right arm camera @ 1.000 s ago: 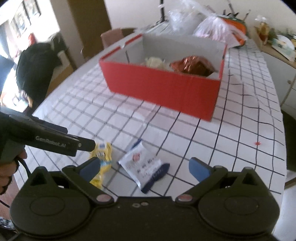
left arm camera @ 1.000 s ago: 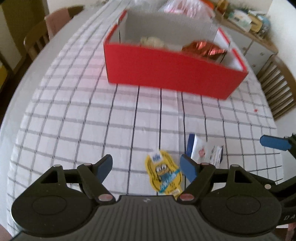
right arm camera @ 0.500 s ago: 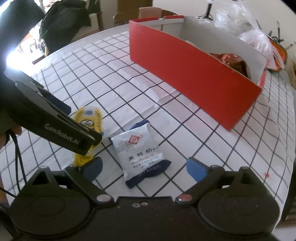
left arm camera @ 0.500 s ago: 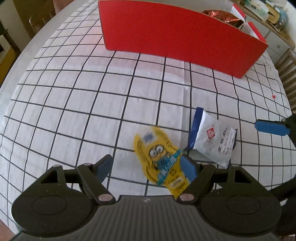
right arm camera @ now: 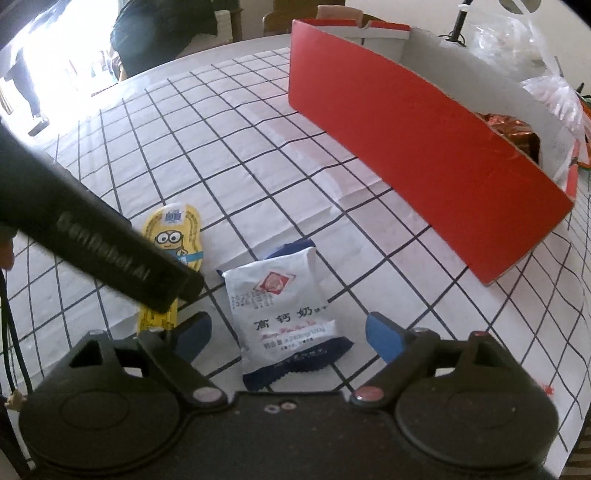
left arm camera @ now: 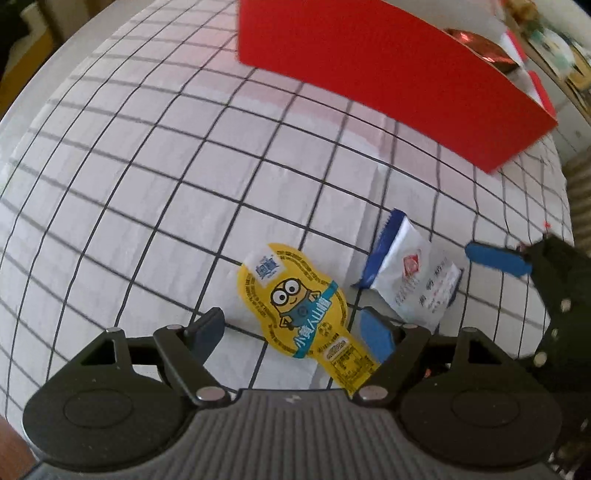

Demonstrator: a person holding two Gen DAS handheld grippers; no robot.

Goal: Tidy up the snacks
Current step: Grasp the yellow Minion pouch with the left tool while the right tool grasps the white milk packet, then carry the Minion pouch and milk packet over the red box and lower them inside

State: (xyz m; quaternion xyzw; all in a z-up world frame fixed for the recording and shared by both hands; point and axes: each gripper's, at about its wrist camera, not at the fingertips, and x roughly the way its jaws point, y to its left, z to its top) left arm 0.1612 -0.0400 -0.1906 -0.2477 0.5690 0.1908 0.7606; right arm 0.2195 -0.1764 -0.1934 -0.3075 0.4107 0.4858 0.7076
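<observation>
A yellow minion snack packet (left arm camera: 295,306) lies flat on the checked tablecloth. My left gripper (left arm camera: 291,328) hangs just over it, jaws open and straddling its lower half. To its right lies a white and blue snack packet (right arm camera: 284,306). My right gripper (right arm camera: 290,332) stands over that packet with its jaws closing; the packet is between them and the pads are clear of it. In the right wrist view the yellow packet (right arm camera: 173,229) is partly hidden by the black body of the left gripper. The open red box (right arm camera: 424,147) stands beyond both packets.
The red box (left arm camera: 388,74) holds a copper foil packet (right arm camera: 517,129). Clear plastic bags (right arm camera: 546,74) lie behind it. A chair with dark clothing (right arm camera: 162,33) stands at the table's far left edge. The round table's edge runs close on the right.
Both grippers have come down toward the table and rolled, so the packets look larger. The right gripper's jaws have narrowed around the white packet. The left jaws keep their width.
</observation>
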